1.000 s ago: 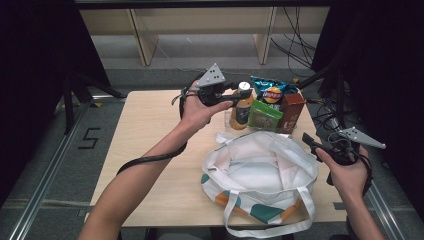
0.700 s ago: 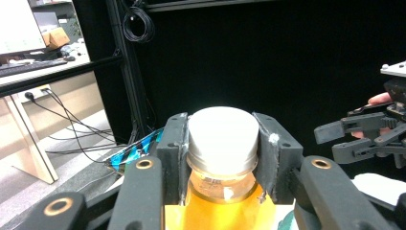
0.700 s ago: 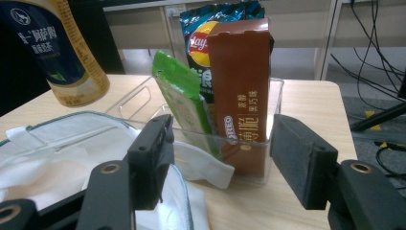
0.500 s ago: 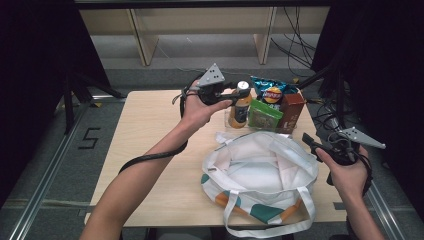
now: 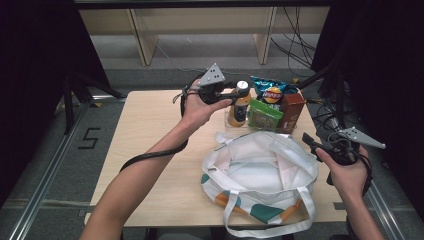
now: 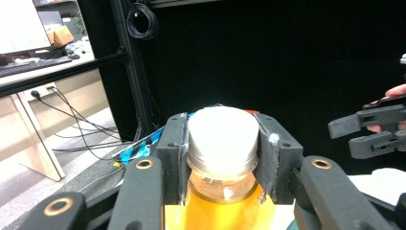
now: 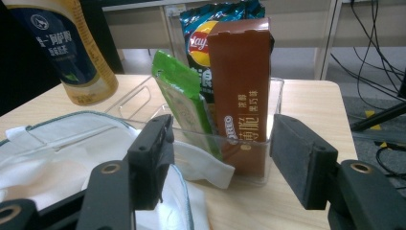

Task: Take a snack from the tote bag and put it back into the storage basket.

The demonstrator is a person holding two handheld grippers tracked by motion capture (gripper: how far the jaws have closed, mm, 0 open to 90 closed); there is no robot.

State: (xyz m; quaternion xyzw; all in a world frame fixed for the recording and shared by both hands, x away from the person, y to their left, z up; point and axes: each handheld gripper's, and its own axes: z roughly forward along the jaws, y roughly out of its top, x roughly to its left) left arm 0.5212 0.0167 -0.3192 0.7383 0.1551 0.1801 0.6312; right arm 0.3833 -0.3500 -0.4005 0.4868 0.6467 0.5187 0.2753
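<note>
An orange drink bottle (image 5: 239,108) with a white cap (image 6: 220,132) stands upright at the left end of a clear bin on the far side of the table. My left gripper (image 5: 239,93) reaches in level from the left and is shut on the bottle's cap and neck; both pads press its sides in the left gripper view. My right gripper (image 5: 308,142) hangs open at the right rim of the white tote bag (image 5: 260,169), with nothing between its jaws (image 7: 220,153). Beyond the right gripper's jaws stand the brown cookie box (image 7: 239,86) and the green packet (image 7: 184,96).
The clear bin (image 7: 276,98) also holds a bag of chips (image 5: 272,92), the green packet (image 5: 265,115) and the brown box (image 5: 291,110). The tote bag lies open-mouthed near the table's front edge, handles draped forward. Bare wood lies to the left (image 5: 145,130).
</note>
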